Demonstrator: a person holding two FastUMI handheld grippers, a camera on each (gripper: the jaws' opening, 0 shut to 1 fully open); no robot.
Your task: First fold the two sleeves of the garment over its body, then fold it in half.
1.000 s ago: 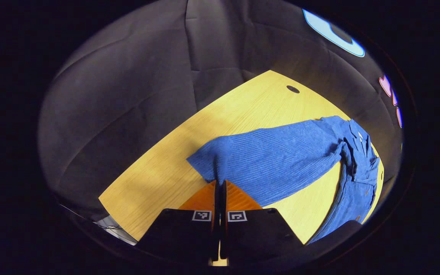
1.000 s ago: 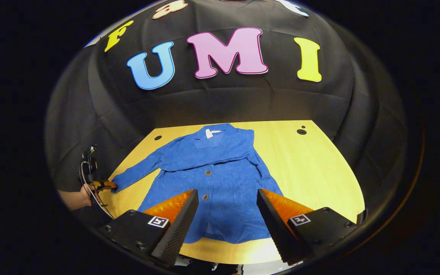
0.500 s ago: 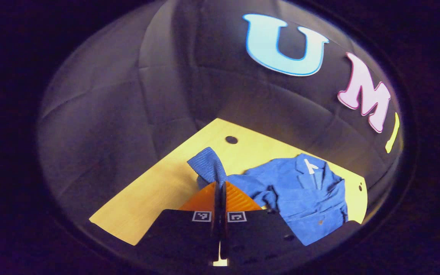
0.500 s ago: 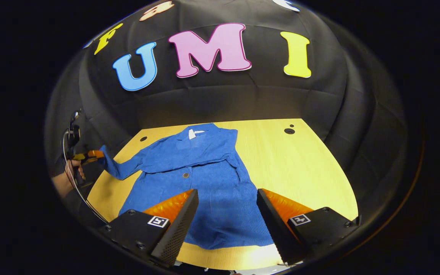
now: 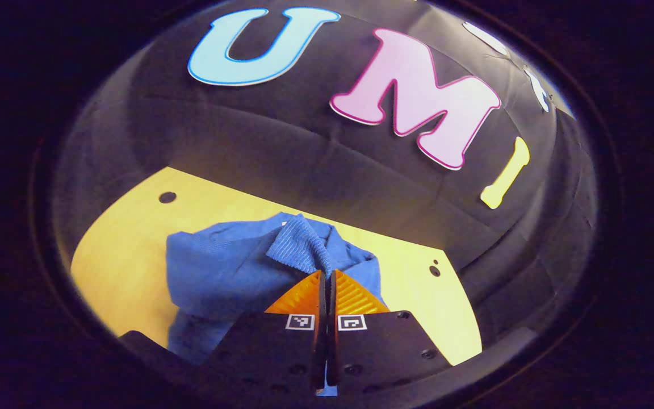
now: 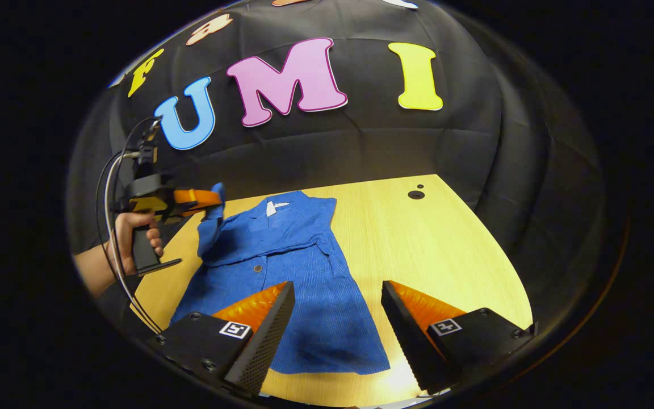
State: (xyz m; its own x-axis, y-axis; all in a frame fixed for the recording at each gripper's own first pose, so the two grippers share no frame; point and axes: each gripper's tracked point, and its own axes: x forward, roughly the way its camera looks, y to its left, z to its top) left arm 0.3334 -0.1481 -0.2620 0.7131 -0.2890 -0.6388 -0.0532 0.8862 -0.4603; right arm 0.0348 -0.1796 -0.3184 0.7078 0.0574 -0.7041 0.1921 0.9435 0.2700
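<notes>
- Since half a second ago your left tool (image 6: 213, 199) has carried the sleeve (image 6: 209, 224) up off the surface (image 6: 446, 255) and inward, so the cuff (image 5: 300, 245) now hangs above the left shoulder of the garment (image 6: 298, 284) instead of out past its left edge.
- In the right gripper view, your left hand (image 6: 134, 238) grips the handle upright at the far left, with the tool held level and pointing right, well above the surface.
- Your left tool is closed tight on the cuff: in the left gripper view its two fingers meet with the blue cloth pinched between them, and the cuff fans out just past the tips.
- Your right tool (image 6: 335, 307) hovers over the near hem of the garment with its fingers spread wide and nothing between them; it touches no cloth.
- The garment lies flat on the surface, collar at the far end, hem near you. Its right sleeve lies folded across the chest, and a button (image 6: 258, 268) shows on the front.
</notes>
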